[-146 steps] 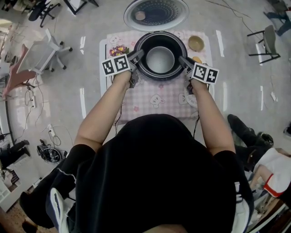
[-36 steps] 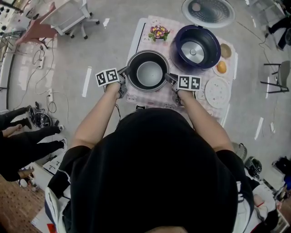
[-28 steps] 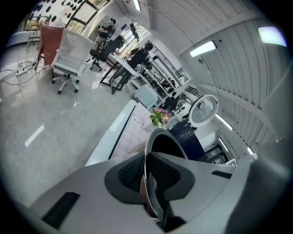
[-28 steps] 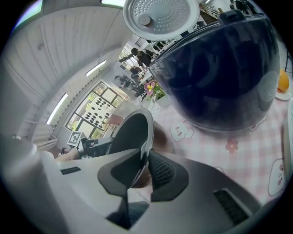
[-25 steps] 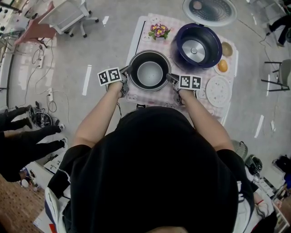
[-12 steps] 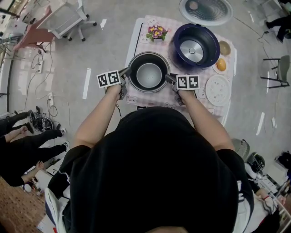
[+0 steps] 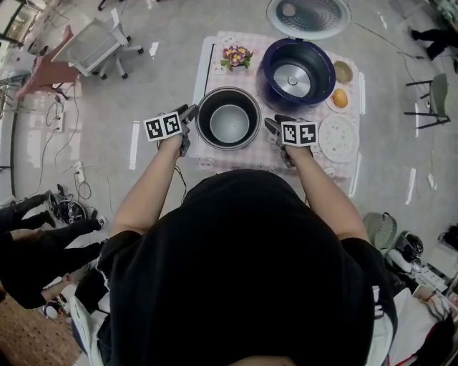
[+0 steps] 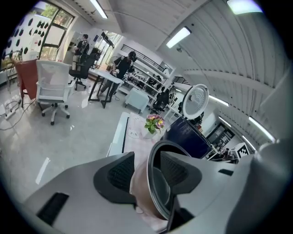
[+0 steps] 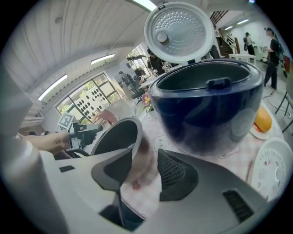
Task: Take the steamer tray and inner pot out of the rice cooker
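The grey inner pot (image 7: 229, 118) stands upright on the pink checked tablecloth (image 7: 247, 156), in front of and to the left of the dark blue rice cooker (image 7: 297, 71). The cooker's round lid (image 7: 309, 16) is raised. A white perforated steamer tray (image 7: 338, 137) lies flat at the right. My left gripper (image 7: 188, 113) is at the pot's left rim and my right gripper (image 7: 271, 126) at its right rim. Both sets of jaws are opening. The pot's rim (image 8: 153, 151) still runs between the left gripper's (image 8: 146, 171) pads without touching them. The pot's wall (image 9: 114, 137) likewise passes between the right gripper's (image 9: 142, 169) pads.
A small pot of flowers (image 7: 235, 56) stands at the table's far left corner. An orange fruit (image 7: 340, 98) and a tan bowl (image 7: 343, 71) sit right of the cooker. White office chairs (image 7: 93, 43) stand on the floor to the left.
Both grippers held the pot by its rim on the table; now their jaws have spread, let go of the rim and drawn slightly outward. The pot has stayed put.
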A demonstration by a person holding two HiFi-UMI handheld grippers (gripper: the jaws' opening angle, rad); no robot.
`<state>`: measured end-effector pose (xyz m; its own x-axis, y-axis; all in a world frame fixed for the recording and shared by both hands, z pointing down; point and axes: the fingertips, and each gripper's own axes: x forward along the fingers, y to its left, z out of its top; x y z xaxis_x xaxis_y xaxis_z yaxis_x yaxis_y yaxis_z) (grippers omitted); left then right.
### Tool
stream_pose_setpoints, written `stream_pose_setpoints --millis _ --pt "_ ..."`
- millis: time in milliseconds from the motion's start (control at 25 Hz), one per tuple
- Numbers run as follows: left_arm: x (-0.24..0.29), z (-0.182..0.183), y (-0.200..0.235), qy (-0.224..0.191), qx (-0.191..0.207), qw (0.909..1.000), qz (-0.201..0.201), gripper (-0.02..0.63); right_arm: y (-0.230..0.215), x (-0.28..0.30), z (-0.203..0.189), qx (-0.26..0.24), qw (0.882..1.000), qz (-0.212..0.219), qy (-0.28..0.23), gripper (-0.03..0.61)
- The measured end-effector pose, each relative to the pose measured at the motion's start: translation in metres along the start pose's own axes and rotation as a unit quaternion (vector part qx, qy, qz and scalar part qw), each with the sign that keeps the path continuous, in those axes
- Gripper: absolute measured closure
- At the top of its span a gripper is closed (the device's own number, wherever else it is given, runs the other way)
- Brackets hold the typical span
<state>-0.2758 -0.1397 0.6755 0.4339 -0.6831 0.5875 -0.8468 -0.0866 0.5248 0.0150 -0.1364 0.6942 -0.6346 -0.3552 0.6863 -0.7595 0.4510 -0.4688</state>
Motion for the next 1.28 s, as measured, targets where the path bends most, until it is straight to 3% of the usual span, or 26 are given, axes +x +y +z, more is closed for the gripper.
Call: stream_pose_setpoints --millis 280,600,720,880,1280 --pt "0.010 0.041 -0.030 -0.017 0.090 0.9958 -0.001 0.394 -0.048 -0.056 0.003 0.041 0.996 -0.061 -0.051 0.382" --pt "0.024 0.085 -0.094 -0.034 0.204 0.9779 -0.027 0.383 -0.083 -0.134 0.025 0.037 0.985 -0.125 -0.115 0.382" --pt "0.025 0.097 -0.123 -0.040 0.241 0.9685 -0.047 0.377 -0.084 -0.164 0.040 0.025 0.979 -0.144 -0.144 0.382" --pt "0.022 0.104 -0.166 -0.043 0.307 0.9478 -0.073 0.367 -0.075 -0.197 0.062 -0.003 0.971 -0.164 -0.173 0.382" --pt "-0.007 0.139 -0.250 -0.103 0.351 0.9214 -0.131 0.360 -0.040 -0.254 0.118 -0.057 0.953 -0.171 -0.245 0.383"
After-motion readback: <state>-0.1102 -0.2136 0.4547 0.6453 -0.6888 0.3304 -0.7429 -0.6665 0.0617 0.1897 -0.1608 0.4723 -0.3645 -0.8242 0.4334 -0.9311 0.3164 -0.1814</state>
